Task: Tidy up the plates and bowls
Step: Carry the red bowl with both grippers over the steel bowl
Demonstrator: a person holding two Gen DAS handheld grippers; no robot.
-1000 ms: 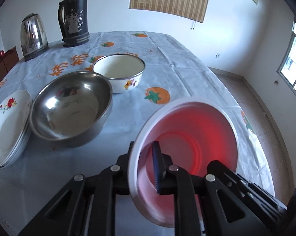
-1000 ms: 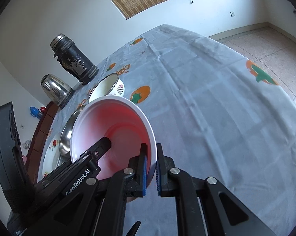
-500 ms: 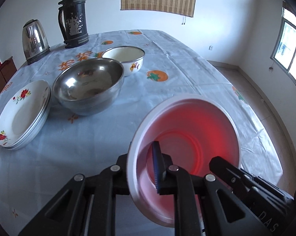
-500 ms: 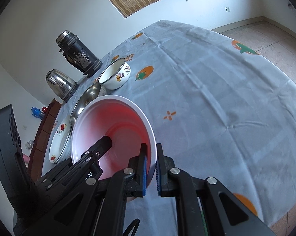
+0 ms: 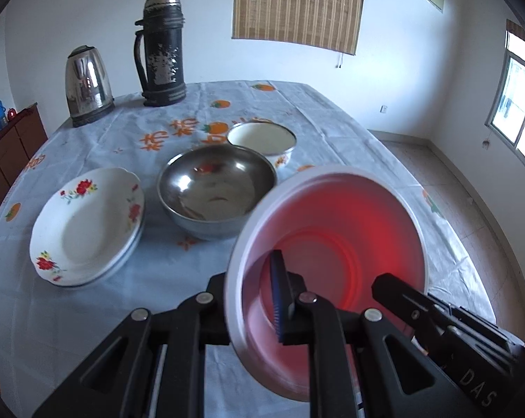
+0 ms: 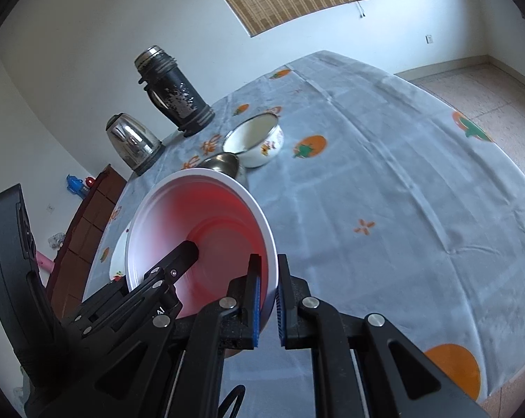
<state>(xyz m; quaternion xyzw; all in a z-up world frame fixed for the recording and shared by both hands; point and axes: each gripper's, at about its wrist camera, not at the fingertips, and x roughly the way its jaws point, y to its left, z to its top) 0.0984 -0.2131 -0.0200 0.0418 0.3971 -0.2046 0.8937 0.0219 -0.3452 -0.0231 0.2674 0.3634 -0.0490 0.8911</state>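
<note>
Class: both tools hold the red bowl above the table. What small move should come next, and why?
Probably carry the red bowl left and lower it toward the steel bowl: both tools, left and right, grip its rim, and that wider bowl sits empty.

We see table [image 5: 332, 111] under pale blue cloth printed with orange fruit. Landmark: steel bowl [image 5: 217, 188], mid-table. White enamel bowl [image 5: 261, 138] just behind steel bowl, toward its right; touching or not, we cannot tell. Stack of floral plates [image 5: 88, 226] just left of steel bowl. Steel kettle [image 5: 87, 85] and tall dark flask [image 5: 163, 50] well behind steel bowl, at far edge, kettle left of flask. Cloth right of steel bowl bare in right wrist view.
</note>
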